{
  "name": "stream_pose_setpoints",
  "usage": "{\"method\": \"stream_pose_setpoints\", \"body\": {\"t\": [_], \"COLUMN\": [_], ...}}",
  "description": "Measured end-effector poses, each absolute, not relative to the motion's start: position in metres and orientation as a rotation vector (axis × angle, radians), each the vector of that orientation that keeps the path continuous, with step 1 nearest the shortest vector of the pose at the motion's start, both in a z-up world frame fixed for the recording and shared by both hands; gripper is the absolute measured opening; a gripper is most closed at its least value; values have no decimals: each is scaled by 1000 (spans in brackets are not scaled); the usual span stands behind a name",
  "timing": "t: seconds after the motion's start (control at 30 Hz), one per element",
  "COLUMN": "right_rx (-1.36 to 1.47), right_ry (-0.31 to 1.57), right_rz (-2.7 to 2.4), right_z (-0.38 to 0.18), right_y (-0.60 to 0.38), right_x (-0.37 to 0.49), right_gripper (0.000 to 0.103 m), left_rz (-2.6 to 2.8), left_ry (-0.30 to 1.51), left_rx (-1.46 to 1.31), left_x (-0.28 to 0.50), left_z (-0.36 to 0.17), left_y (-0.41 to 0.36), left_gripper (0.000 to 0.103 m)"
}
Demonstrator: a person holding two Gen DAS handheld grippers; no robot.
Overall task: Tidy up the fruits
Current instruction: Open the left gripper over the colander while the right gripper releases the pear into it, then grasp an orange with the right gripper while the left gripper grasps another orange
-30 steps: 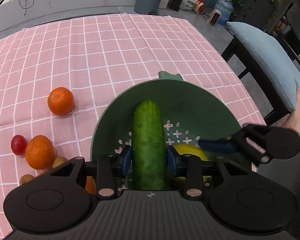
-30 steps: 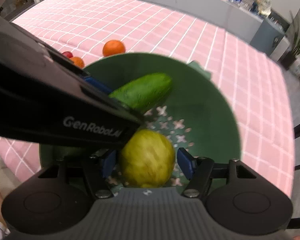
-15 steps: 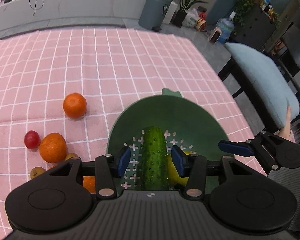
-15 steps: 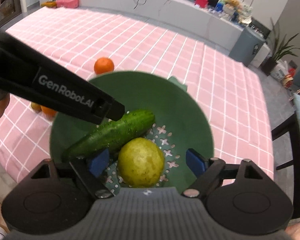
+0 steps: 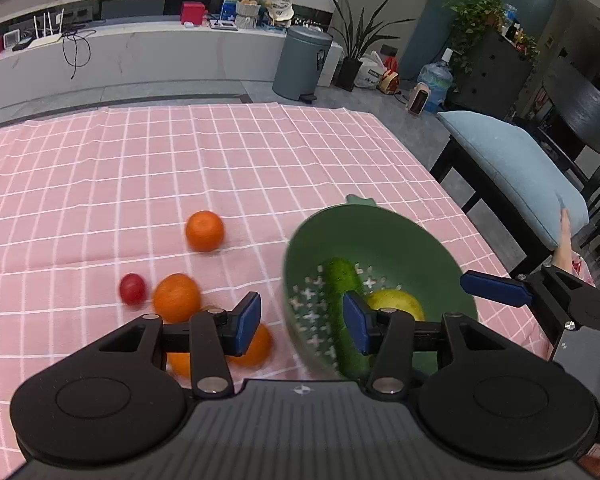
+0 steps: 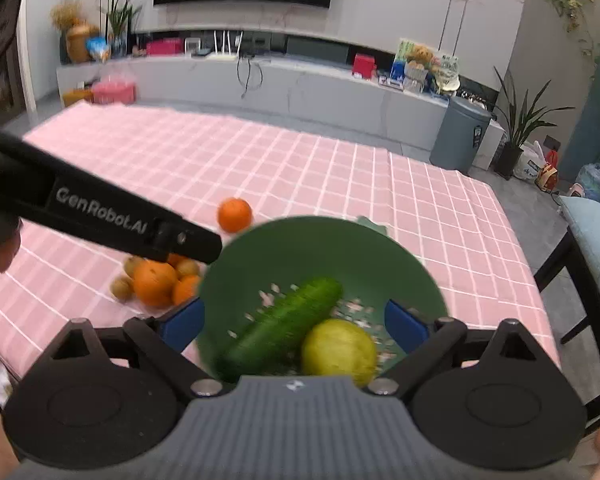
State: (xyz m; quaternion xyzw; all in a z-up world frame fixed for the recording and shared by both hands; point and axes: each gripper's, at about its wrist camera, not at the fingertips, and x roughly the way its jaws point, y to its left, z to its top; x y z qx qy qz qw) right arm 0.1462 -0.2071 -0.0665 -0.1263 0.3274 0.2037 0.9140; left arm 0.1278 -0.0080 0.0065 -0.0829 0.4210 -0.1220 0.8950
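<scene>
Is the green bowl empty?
No. The bowl holds a cucumber and a yellow fruit, lying side by side on its holed bottom.

The left gripper (image 5: 300, 322) no longer clamps the cucumber (image 5: 342, 304), which now lies in the bowl (image 5: 380, 232). The right gripper (image 6: 294, 326) is off the yellow fruit (image 6: 340, 350), its jaws opening.

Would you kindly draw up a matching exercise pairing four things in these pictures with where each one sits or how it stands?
Things:
1. cucumber
2. red cherry tomato
3. lone orange
4. left claw

Places or states:
A. on the pink cloth, beside the cluster of oranges
B. lying in the green colander next to the yellow-green fruit
C. open, holding nothing
D. alone on the cloth, farther out than the cluster

Pairs: 1-B, 2-A, 3-D, 4-C
</scene>
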Motion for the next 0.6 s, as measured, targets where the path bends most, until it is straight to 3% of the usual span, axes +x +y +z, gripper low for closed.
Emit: {"method": "stream_pose_setpoints", "body": {"t": [0.13, 0.6], "right_rx": [-237, -375], "right_ry": [624, 535], "right_rz": [436, 518], "right_z": [-69, -101], "right_y": [-191, -117], "right_x": [132, 94], "right_gripper": [82, 68], "left_rz": [-245, -238], "left_ry": [858, 883], "left_rx": [-164, -117], "left_x": [114, 82], "left_z": [4, -30], "left_y": [9, 58], "left_gripper": [56, 56]}}
